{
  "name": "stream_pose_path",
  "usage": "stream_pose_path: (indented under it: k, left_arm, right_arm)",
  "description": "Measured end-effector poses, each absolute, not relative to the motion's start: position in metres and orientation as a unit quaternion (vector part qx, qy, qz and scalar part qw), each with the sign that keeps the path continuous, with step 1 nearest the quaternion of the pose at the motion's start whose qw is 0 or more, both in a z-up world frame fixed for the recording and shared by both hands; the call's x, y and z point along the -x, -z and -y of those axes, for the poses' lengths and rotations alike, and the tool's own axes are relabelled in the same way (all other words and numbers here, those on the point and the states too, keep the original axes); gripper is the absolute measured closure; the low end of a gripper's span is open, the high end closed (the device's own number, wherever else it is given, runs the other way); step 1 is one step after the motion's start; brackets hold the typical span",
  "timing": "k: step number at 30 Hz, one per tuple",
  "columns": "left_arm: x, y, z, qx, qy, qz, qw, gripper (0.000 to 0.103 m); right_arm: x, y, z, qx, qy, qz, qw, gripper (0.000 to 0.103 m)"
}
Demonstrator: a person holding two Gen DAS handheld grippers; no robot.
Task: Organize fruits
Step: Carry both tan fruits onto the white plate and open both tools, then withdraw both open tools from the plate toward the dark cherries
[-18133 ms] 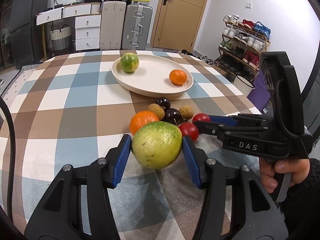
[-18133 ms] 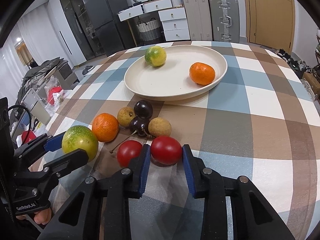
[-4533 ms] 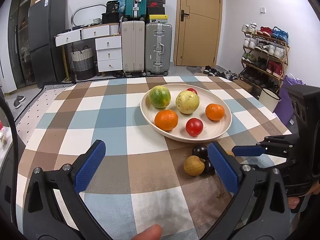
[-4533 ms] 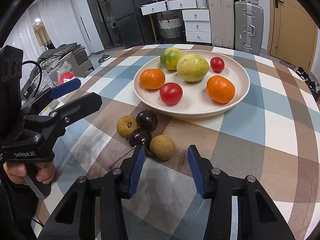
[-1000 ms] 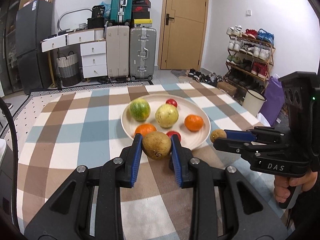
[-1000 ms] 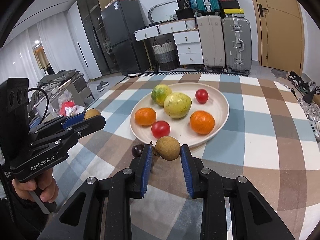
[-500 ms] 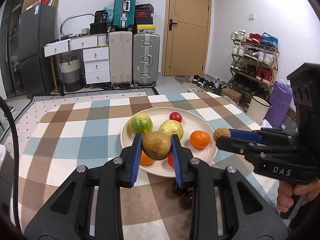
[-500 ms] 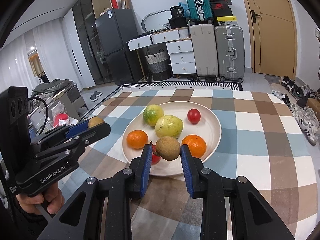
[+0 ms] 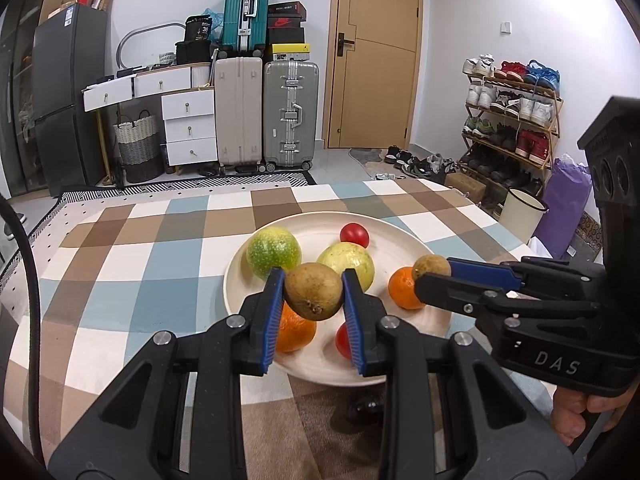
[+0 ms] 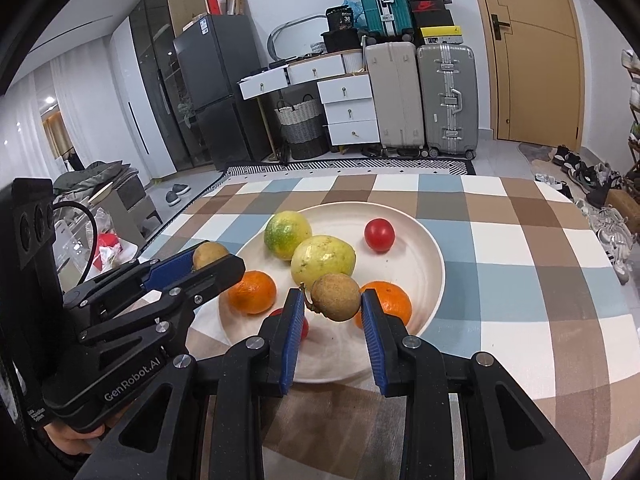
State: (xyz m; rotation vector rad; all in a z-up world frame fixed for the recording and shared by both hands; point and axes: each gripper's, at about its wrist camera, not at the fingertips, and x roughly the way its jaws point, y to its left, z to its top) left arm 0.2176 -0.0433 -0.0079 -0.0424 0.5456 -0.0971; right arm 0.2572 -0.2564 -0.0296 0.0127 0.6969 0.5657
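Observation:
My left gripper (image 9: pixel 314 300) is shut on a brown longan (image 9: pixel 313 297) and holds it above the near rim of the white plate (image 9: pixel 404 236). My right gripper (image 10: pixel 333 307) is shut on a second brown longan (image 10: pixel 335 297), also above the plate (image 10: pixel 430 264). The plate holds a green fruit (image 9: pixel 273 252), a yellow-green fruit (image 10: pixel 322 261), two oranges (image 10: pixel 252 292) (image 9: pixel 405 293) and two red tomatoes (image 10: pixel 379 234) (image 9: pixel 342 340). A dark cherry (image 9: pixel 364 407) lies on the cloth near the plate, below my left gripper. Each gripper shows in the other's view (image 9: pixel 434 270) (image 10: pixel 208 256).
The table has a checked cloth (image 9: pixel 160 248) in brown, blue and white. Suitcases (image 9: pixel 291 114), drawers and a fridge stand behind it. A shoe rack (image 9: pixel 508 120) is at the right, and a white bucket (image 9: pixel 522 214) stands off the table's right edge.
Both grippers have moved forward and up with their longans, from the near edge of the plate to above it.

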Motion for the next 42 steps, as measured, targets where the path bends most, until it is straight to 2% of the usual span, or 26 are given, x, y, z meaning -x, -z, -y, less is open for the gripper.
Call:
stream_pose_path:
  k: [19, 23, 24, 28, 29, 33, 34, 36, 38, 42]
  left_arm:
    - [-0.23, 0.014, 0.04, 0.026, 0.056, -0.271, 0.961, 0.077]
    - [-0.225, 0.013, 0.04, 0.026, 0.054, -0.266, 0.962, 0.076]
    - [-0.225, 0.013, 0.039, 0.027, 0.053, -0.266, 0.962, 0.074]
    - [-0.22, 0.012, 0.037, 0.033, 0.044, -0.261, 0.964, 0.051]
    - [-0.219, 0.011, 0.035, 0.036, 0.043, -0.259, 0.964, 0.049]
    - [-0.214, 0.011, 0.028, 0.048, 0.036, -0.258, 0.964, 0.029]
    - [-0.213, 0.011, 0.027, 0.05, 0.032, -0.256, 0.965, 0.024]
    - [-0.208, 0.011, 0.023, 0.053, 0.024, -0.255, 0.965, 0.018]
    - [-0.205, 0.011, 0.021, 0.057, 0.018, -0.26, 0.964, 0.014]
    - [-0.195, 0.01, 0.015, 0.059, -0.001, -0.256, 0.965, 0.003]
  right_arm:
    - [-0.272, 0.043, 0.25, 0.002, -0.261, -0.343, 0.902, 0.072]
    - [-0.268, 0.041, 0.25, 0.01, -0.26, -0.334, 0.906, 0.061]
    - [-0.266, 0.04, 0.251, 0.013, -0.259, -0.331, 0.907, 0.058]
    - [-0.26, 0.038, 0.255, 0.022, -0.253, -0.323, 0.912, 0.052]
    - [-0.258, 0.038, 0.256, 0.024, -0.25, -0.322, 0.913, 0.049]
    - [-0.255, 0.039, 0.266, 0.015, -0.244, -0.322, 0.915, 0.027]
    - [-0.253, 0.039, 0.269, 0.012, -0.242, -0.322, 0.915, 0.024]
    - [-0.251, 0.038, 0.272, 0.008, -0.24, -0.32, 0.916, 0.014]
    - [-0.248, 0.037, 0.274, 0.004, -0.238, -0.317, 0.918, 0.008]
    - [-0.244, 0.036, 0.274, 0.0, -0.246, -0.317, 0.916, 0.001]
